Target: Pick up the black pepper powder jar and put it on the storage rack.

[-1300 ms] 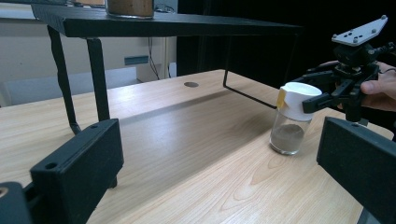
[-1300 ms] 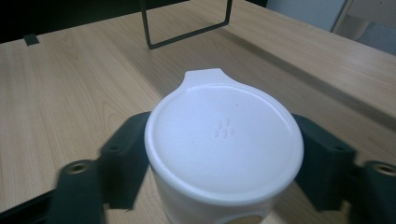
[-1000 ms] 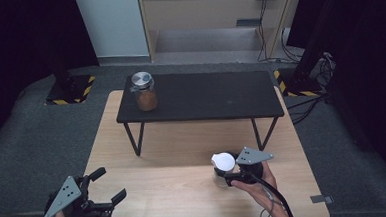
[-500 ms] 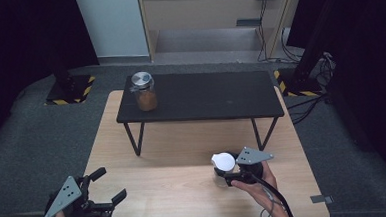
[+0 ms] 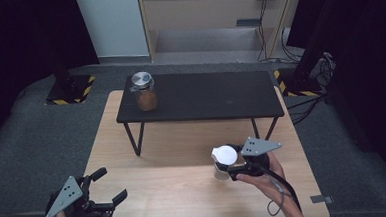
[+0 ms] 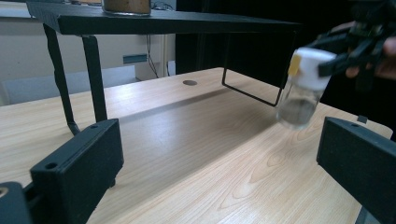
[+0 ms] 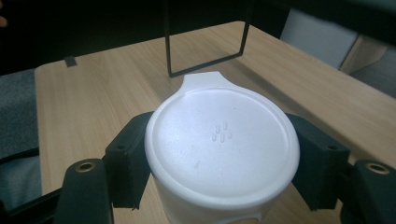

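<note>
Right gripper view is showing my right gripper (image 7: 224,163) clamping a white-lidded jar (image 7: 223,149) by its cap, jaws pressing both sides. In the high view I am holding it just above the wooden bench (image 5: 185,189), near the black shelf (image 5: 200,95). My left gripper (image 5: 101,194) is hanging open, empty, at the bench's near-left corner.

A clear, white-lidded jar (image 5: 223,162) hangs tilted above the wooden table (image 5: 185,189).
</note>
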